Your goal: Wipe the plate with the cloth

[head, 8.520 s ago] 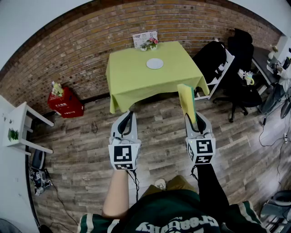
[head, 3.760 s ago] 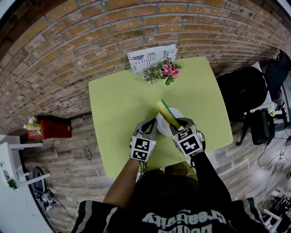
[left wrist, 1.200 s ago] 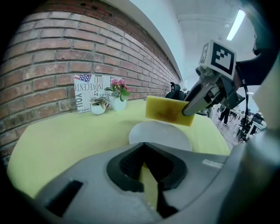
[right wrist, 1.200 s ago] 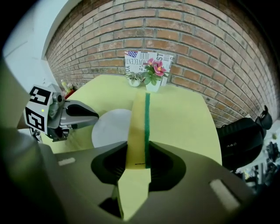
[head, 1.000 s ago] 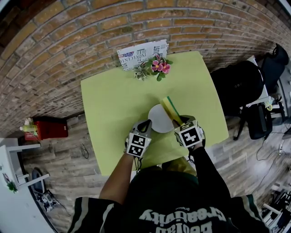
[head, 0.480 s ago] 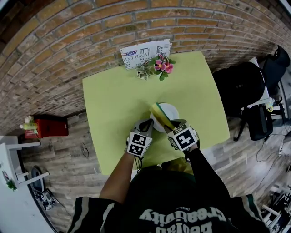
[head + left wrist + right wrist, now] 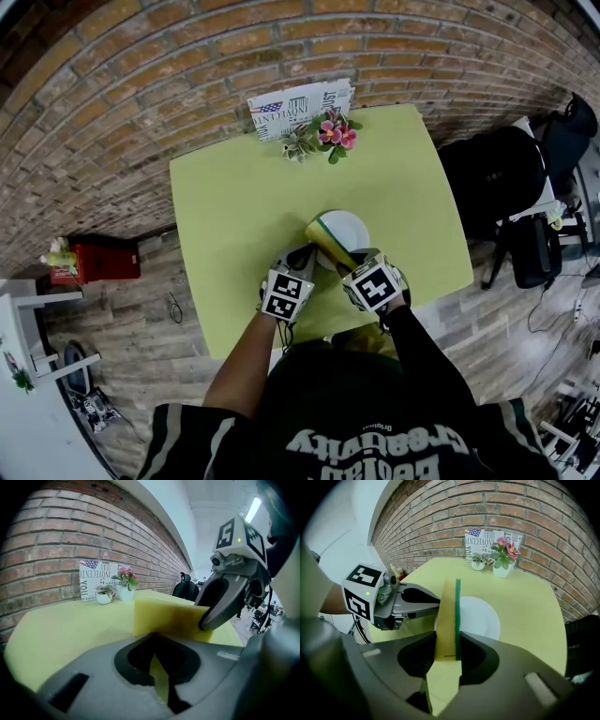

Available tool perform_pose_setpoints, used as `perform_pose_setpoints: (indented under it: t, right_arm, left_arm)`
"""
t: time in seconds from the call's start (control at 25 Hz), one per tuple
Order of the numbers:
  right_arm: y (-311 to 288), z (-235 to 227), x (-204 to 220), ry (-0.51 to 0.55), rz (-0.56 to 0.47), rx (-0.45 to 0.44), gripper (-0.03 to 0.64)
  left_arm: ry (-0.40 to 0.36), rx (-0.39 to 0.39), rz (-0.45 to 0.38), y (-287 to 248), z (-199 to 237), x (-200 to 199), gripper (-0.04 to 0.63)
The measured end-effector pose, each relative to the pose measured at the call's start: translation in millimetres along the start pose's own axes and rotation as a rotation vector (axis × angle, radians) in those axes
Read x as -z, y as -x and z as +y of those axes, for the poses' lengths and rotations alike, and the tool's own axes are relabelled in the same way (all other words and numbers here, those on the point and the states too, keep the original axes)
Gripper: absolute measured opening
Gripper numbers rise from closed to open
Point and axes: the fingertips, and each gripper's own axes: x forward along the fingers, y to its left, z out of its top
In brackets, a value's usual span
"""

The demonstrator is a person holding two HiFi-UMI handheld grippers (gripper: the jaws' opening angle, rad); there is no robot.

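- R gripper (image 7: 339,255) has slid left vs half a sec ago; the cloth (image 7: 323,236) is now over the left part of the plate (image 7: 352,228), mid-frame in head view.
- Its jaws clamp the cloth: a yellow spongy slab w/ a green face.
- L gripper (image 7: 302,255) is closed w/ nothing in it, just beside the round white plate.
- Card (image 7: 96,579), left of the left gripper view: flag corner and "YOU"; I can't read the rest.
- Lime tablecloth (image 7: 234,206), brick wall (image 7: 141,84), wood-plank floor (image 7: 141,309).
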Motion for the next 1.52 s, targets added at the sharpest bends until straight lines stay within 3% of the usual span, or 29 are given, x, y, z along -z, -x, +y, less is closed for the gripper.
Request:
perform_pose_setpoints:
  t: [0.36, 1.52]
  right_arm:
    - [4.3, -11.2, 9.5, 0.009, 0.027, 0.042, 0.127]
    - [29.5, -74.1, 40.3, -0.131, 0.038, 0.216, 0.127]
  left_arm:
    - [-0.019, -0.012, 0.004, -1.2, -0.4, 1.7, 0.003]
    - [-0.025, -0.017, 0.005, -0.4, -0.4, 1.9, 0.003]
